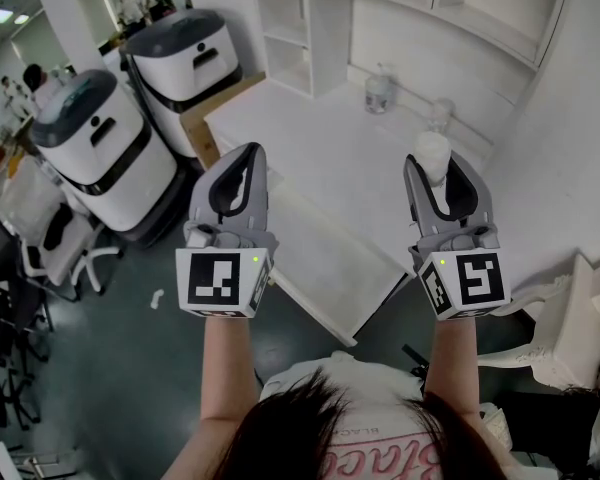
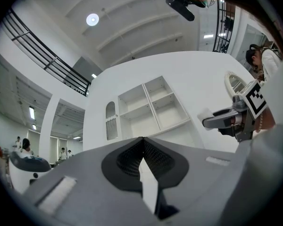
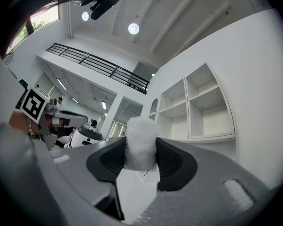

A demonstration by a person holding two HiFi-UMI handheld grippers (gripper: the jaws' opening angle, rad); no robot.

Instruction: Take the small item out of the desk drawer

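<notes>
Head view first: two grippers are up in front of the person, one in each hand, each with one marker cube. The left gripper [image 1: 242,160] is pinched narrow with nothing showing in it. The right gripper [image 1: 439,168] has one white fluffy item [image 1: 432,152] sticking up between its jaws, raised clear above the white desk [image 1: 320,138]. A flat white ledge [image 1: 330,253] juts out below the desk's front edge; I cannot tell whether that is the drawer. On the desk near the wall stand two clear containers, one [image 1: 380,93] just left of the other [image 1: 440,116], apart from each other. On the dark floor to the left are two white machines with dark tops, one near [image 1: 100,153] and one further back [image 1: 185,53]. A white ornate chair [image 1: 580,323] sits at the right edge.

Over to the left gripper view: both jaws meet at the tips, closed on nothing. Beyond them is a white shelf unit [image 2: 153,109] with four open compartments, two over two. The right gripper shows at the right edge.

Right gripper view now: the jaws are clamped on the single white fluffy item, pads pressing on both its sides, its top poking above them. The left gripper is at the left, with one white machine beside it.
</notes>
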